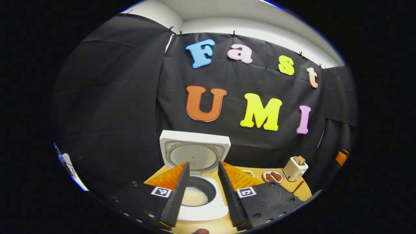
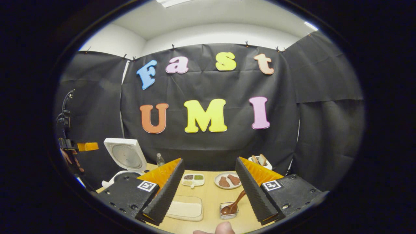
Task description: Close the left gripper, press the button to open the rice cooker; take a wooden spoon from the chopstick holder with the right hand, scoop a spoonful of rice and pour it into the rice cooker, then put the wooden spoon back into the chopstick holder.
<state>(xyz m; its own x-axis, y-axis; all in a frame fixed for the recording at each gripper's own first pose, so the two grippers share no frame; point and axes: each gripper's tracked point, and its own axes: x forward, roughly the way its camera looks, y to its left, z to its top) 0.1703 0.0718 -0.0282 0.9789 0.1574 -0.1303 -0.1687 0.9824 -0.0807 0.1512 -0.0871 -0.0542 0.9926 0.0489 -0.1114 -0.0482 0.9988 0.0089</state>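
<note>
**Lid up, spoon waiting in the holder, right gripper lined up to take it**

The wooden spoon [image 2: 234, 202] stands in the small chopstick holder [image 2: 229, 210], bowl down inside it, handle leaning up and away to the right. It sits low in the right gripper view, just inside the right-hand finger of the right gripper [image 2: 209, 195]. That gripper is spread wide and carries nothing, so the spoon lies ahead of it and slightly right of centre. The handle's long axis runs diagonally, not square to the jaws, and a clean pinch looks to need a small shift right and perhaps a turn of the wrist.

Just left of the holder is the shallow tray of rice [image 2: 184, 208], under the gap between the fingers. Beyond them are a plate of brown food [image 2: 227, 181] and a small divided dish [image 2: 193, 179], with a bottle [image 2: 160, 159] further back.

Over on the left, the rice cooker [image 1: 198, 195] has its lid [image 1: 194, 151] standing upright and the pot showing a pale bottom. The left gripper [image 1: 203, 191] hovers above it, fingers parted a modest way, empty. So the button step looks done. The spoon is a distant sliver at the right edge of its view, so the right gripper is plainly nearer. A toaster [image 1: 294, 167] sits beyond on the wooden table [image 1: 224, 224].
</note>
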